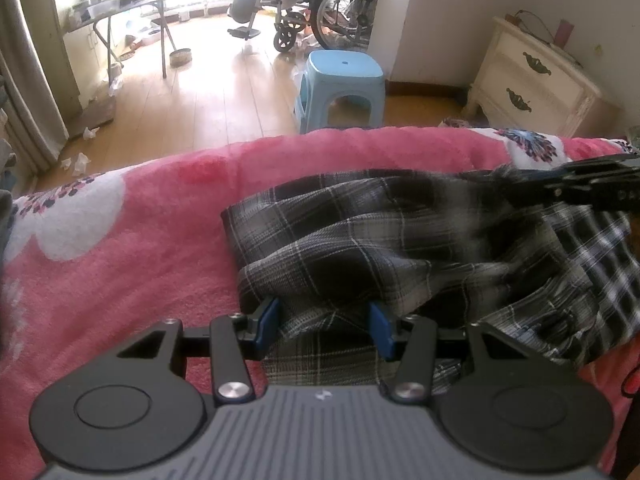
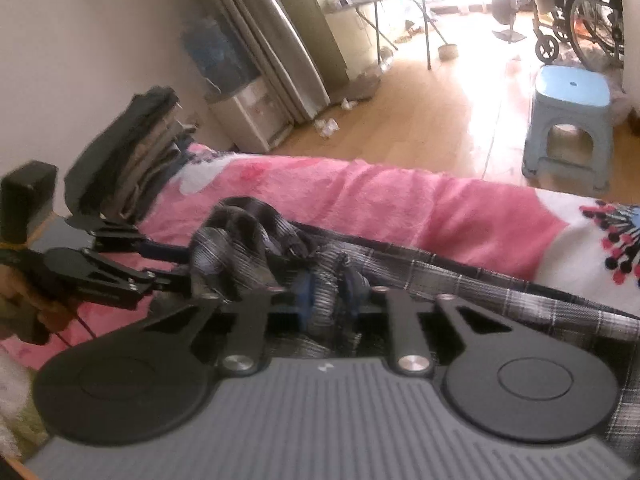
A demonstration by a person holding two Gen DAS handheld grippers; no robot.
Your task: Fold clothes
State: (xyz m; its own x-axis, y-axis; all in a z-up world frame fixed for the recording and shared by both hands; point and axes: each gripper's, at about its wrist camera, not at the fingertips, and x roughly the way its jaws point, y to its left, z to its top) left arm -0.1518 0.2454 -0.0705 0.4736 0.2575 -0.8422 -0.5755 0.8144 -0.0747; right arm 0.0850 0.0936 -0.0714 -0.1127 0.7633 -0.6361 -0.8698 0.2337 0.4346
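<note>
- Leftmost in the right wrist view, a hand (image 2: 24, 300) grips the handle of the left gripper (image 2: 176, 266), whose tips reach into a bunched fold of the shirt (image 2: 460, 276).
- Behind that hand, a stack of folded clothes (image 2: 136, 156) sits at the far end of the blanket (image 2: 360, 196), against the wall.
- Seen from its own camera, the left gripper (image 1: 324, 320) has its blue pads (image 1: 269, 320) set apart, with plaid cloth lying between them; whether they pinch it I cannot tell.
- At the middle of both views, the shirt, a black, grey and white plaid, lies rumpled in loose folds on the pink flowered blanket, near its front edge.
- From its own camera, the right gripper (image 2: 332, 300) is closed on a thick wad of the shirt, the cloth filling the narrow gap between its fingers.
- In the left wrist view, the right gripper (image 1: 516, 184) comes in from the right edge, its tips blurred against the shirt's far side.
- Beyond the bed stands a blue stool (image 1: 340, 88) on the wooden floor, with a wheelchair (image 1: 320, 12) behind it.
- Furthest right, a cream nightstand (image 1: 536, 80) stands against the wall.
</note>
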